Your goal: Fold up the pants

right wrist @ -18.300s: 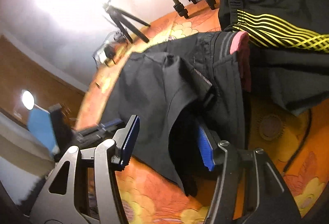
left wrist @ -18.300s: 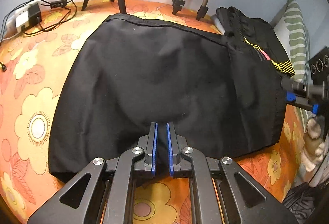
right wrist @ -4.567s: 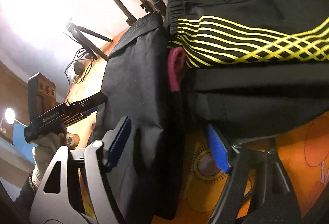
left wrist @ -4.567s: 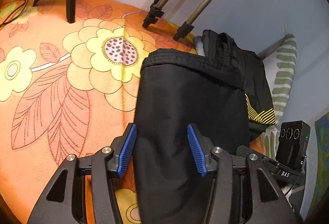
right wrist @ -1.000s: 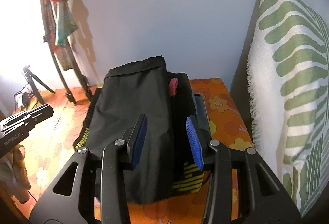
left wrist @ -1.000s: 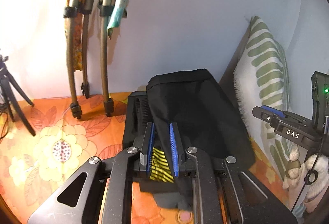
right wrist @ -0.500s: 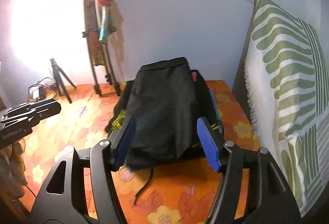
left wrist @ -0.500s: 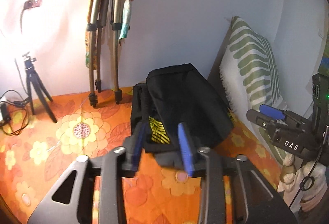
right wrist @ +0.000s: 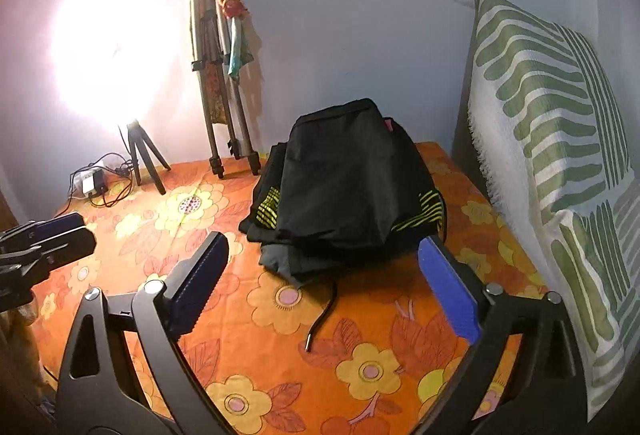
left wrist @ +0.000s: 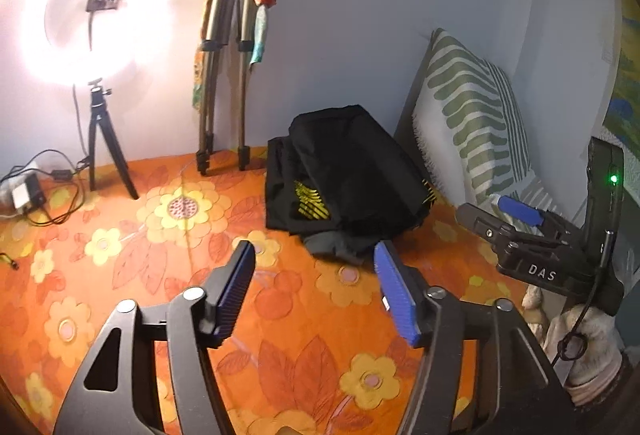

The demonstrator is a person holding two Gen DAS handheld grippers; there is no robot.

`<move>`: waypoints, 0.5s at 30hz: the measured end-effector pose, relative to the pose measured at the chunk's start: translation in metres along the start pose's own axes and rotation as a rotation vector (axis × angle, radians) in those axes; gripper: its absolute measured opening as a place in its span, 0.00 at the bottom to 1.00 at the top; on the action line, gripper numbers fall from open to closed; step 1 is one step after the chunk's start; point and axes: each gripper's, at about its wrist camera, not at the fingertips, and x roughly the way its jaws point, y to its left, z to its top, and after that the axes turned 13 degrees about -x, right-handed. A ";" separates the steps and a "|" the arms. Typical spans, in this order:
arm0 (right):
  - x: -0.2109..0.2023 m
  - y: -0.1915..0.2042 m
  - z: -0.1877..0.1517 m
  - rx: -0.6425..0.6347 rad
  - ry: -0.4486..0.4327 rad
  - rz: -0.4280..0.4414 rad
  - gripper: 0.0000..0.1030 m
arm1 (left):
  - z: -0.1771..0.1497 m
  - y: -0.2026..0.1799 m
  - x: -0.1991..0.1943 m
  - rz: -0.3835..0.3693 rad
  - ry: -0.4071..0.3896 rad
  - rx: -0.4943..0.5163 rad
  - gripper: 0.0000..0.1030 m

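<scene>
The folded black pants [left wrist: 352, 159] [right wrist: 348, 175] lie on top of a pile of dark clothes with yellow stripes [left wrist: 310, 201] [right wrist: 268, 209] at the back of the orange flowered bed [left wrist: 160, 235] [right wrist: 360, 335], near the wall. My left gripper [left wrist: 316, 275] is open and empty, well in front of the pile. My right gripper [right wrist: 324, 267] is open and empty, also back from the pile. The right gripper shows in the left wrist view [left wrist: 520, 215]; the left gripper shows at the left edge of the right wrist view [right wrist: 44, 239].
A green-striped pillow [left wrist: 476, 115] [right wrist: 560, 139] leans at the right. Folded tripods [left wrist: 224, 75] [right wrist: 220, 75] stand against the wall. A ring light on a small tripod [left wrist: 96, 75] and a charger with cables [left wrist: 28, 191] sit at the back left. A black cord [right wrist: 324, 311] trails from the pile.
Both grippers have let go of the folded pants, opened wide and pulled back from the pile. The pants now rest on the stack.
</scene>
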 end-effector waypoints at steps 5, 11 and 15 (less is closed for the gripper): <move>-0.002 0.019 -0.005 -0.052 -0.003 -0.019 0.97 | -0.014 0.011 -0.003 0.024 -0.010 -0.022 0.68; 0.002 0.027 -0.018 -0.034 -0.021 -0.021 1.00 | -0.022 0.018 0.001 0.076 -0.019 -0.005 0.68; 0.016 0.029 -0.022 -0.026 0.005 -0.013 1.00 | -0.026 0.020 -0.002 0.092 -0.043 0.009 0.68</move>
